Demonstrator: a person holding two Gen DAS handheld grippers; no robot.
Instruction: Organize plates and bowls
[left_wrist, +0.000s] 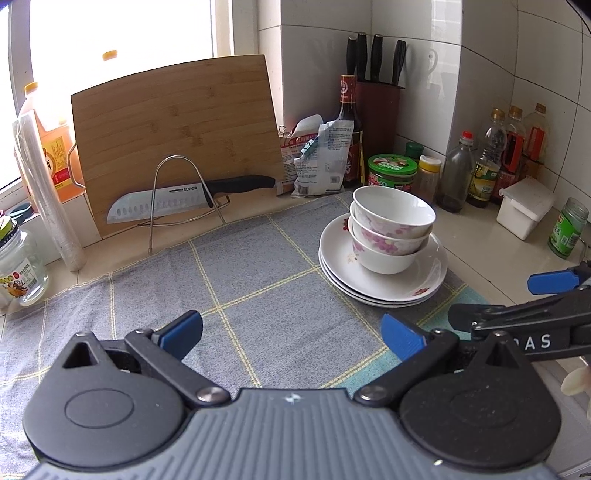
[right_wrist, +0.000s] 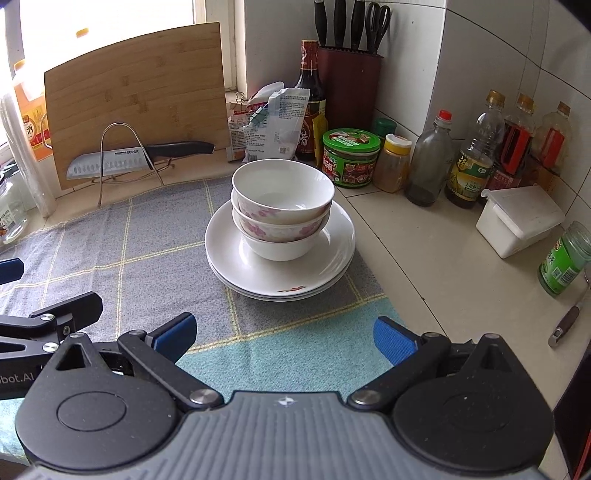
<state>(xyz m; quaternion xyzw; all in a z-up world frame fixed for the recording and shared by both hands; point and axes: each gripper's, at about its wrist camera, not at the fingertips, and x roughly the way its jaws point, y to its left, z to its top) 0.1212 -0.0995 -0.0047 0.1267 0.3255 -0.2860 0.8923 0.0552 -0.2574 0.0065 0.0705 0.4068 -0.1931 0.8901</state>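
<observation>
I see my left hand-held gripper (left_wrist: 291, 334) spread wide and empty above the checked cloth (left_wrist: 236, 280) on the tabletop (left_wrist: 491, 254). Three nested bowls (left_wrist: 389, 229) sit on stacked plates (left_wrist: 384, 273) toward the cloth's far right corner. My right hand-held gripper (left_wrist: 502, 297) reaches in near the tabletop's right edge, fingers apart.

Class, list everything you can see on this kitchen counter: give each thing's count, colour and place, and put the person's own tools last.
bowls: three, white with pink flowers, nested on the plates
plates: three, white, stacked on the cloth
cloth: one, grey-blue checked, covering the counter
cutting board: one, bamboo, leaning at the window
knife: one, steel with black handle, on the wire rack before the board
knife block: one, dark red, back corner
green-lidded jar: one, beside the yellow-capped jar
white box: one, right counter
left tool: open, empty, above the cloth
right tool: open, empty, facing the stack
</observation>
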